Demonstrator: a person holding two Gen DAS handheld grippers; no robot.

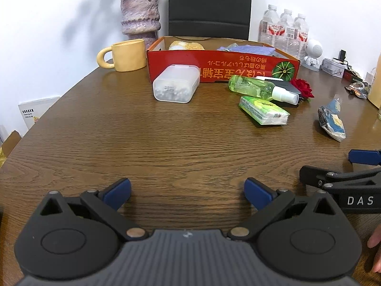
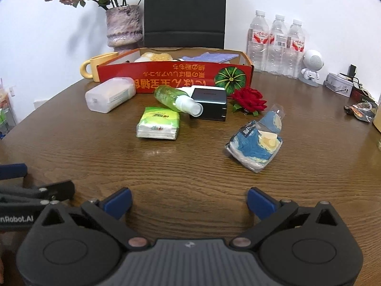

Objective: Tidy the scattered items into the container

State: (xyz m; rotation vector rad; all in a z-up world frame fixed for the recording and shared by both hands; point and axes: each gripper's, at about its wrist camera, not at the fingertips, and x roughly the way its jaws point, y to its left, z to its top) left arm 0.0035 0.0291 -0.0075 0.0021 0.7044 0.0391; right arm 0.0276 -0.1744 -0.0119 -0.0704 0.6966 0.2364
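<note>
Left wrist view: the left gripper (image 1: 187,191) hovers released over the table (image 1: 166,147); red box (image 1: 222,65) at 12 o'clock. Right wrist view: the right gripper (image 2: 189,200) gapes empty (tissue pack (image 2: 157,126) at 11 o'clock, blue packet (image 2: 256,144) at 1).

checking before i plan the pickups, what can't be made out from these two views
- Red box contents: both views, its front wall hides all but the tops of a yellow thing and a purple cloth.
- Charger: in the left wrist view mostly hidden behind the spray bottle.
- Clear plastic case contents: too small and cloudy to name.
- Foil wrapper: near the right edge, print unreadable.
</note>
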